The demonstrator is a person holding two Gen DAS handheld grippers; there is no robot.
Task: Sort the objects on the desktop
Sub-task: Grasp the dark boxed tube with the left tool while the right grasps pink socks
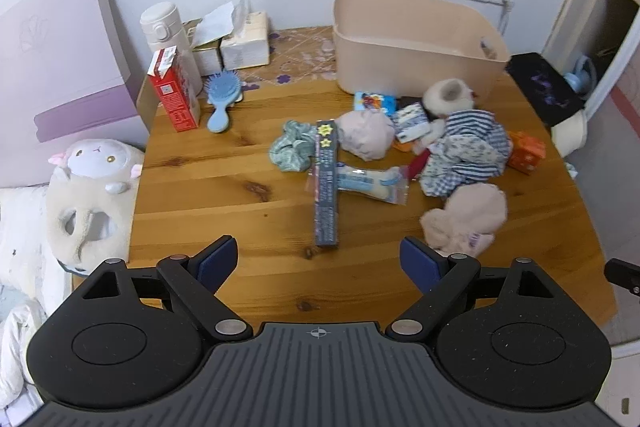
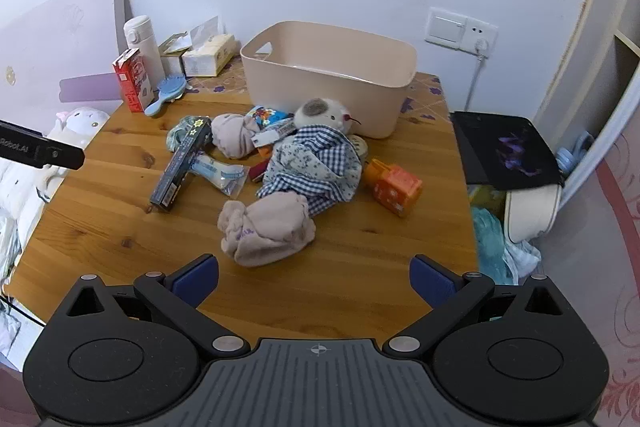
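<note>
though half under checked cloth (image 2: 316, 163), a plush toy (image 2: 324, 113), body hidden

Plush toy (image 2: 320, 115): body hidden under checked cloth (image 2: 316, 163). Red item (image 2: 259, 171): mostly covered by the cloth, type indeterminate. Bin (image 2: 320, 83): floor largely hidden by its front wall.

Only "Robot.AI" reads clearly, printed white on the left gripper (image 2: 40, 150).
</note>
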